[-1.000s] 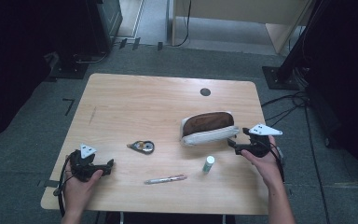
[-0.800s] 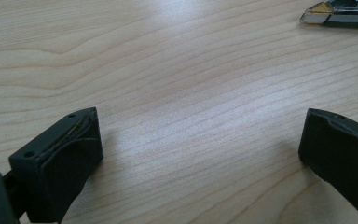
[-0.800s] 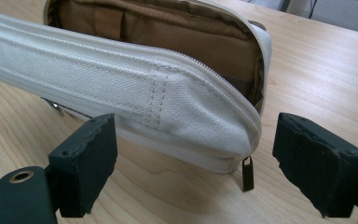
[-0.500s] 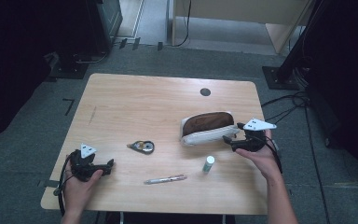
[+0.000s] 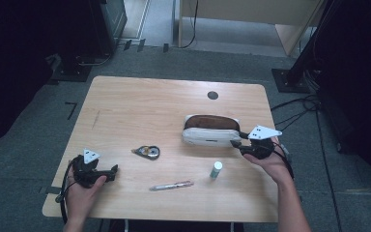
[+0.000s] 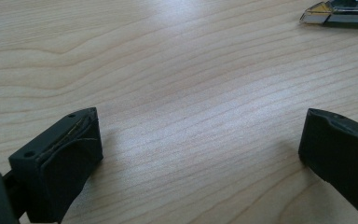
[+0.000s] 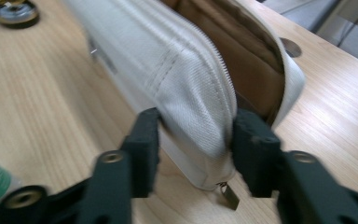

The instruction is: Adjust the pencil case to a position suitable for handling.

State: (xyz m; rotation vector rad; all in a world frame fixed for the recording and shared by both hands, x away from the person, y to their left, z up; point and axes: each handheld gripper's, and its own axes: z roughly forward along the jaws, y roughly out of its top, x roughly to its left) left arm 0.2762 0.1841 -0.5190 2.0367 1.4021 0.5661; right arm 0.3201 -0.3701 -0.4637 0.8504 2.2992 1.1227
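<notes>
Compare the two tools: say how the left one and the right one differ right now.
The left tool stands wide open over bare table with nothing between its jaws; the right tool has just been closing, its jaws pressing the end of the white pencil case. Both have black jaws and are hand-held at the table's near side.

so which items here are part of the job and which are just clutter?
In play:
- pencil case, open, its near wall between the jaws
- right gripper, jaws just closing on that wall

Lying about:
- correction tape
- pen
- small tube
- left gripper, open, resting on the table
</notes>
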